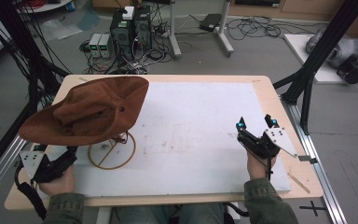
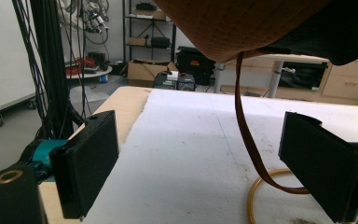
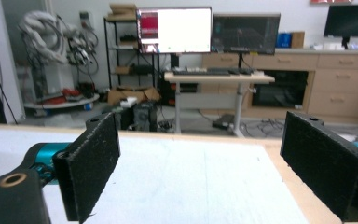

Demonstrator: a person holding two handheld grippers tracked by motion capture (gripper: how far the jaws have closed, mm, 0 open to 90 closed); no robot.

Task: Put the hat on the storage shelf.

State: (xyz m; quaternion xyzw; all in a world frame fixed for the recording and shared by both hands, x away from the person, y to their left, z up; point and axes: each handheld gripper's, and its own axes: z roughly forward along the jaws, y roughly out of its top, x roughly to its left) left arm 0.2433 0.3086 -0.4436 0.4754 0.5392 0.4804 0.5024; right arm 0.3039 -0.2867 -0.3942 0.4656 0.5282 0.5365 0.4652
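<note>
Brown hat [image 1: 88,112] perched on wire stand [image 1: 113,151], seemingly placed | left gripper [image 1: 51,163] wide, empty | right gripper [image 1: 257,128] wide, idle.

I am looking into what is clearly a robotics lab: black aluminium framing [image 1: 328,44] is standing around my white-topped table [image 1: 200,121], and computer towers [image 1: 131,25] are sitting in a tangle of cables at the top centre of the high view. In the right gripper view, monitors [image 3: 175,30] are glowing on a desk [image 3: 219,77] at upper centre, and a white robot arm [image 3: 46,30] is resting at upper left beside metal shelving [image 3: 128,46].
</note>
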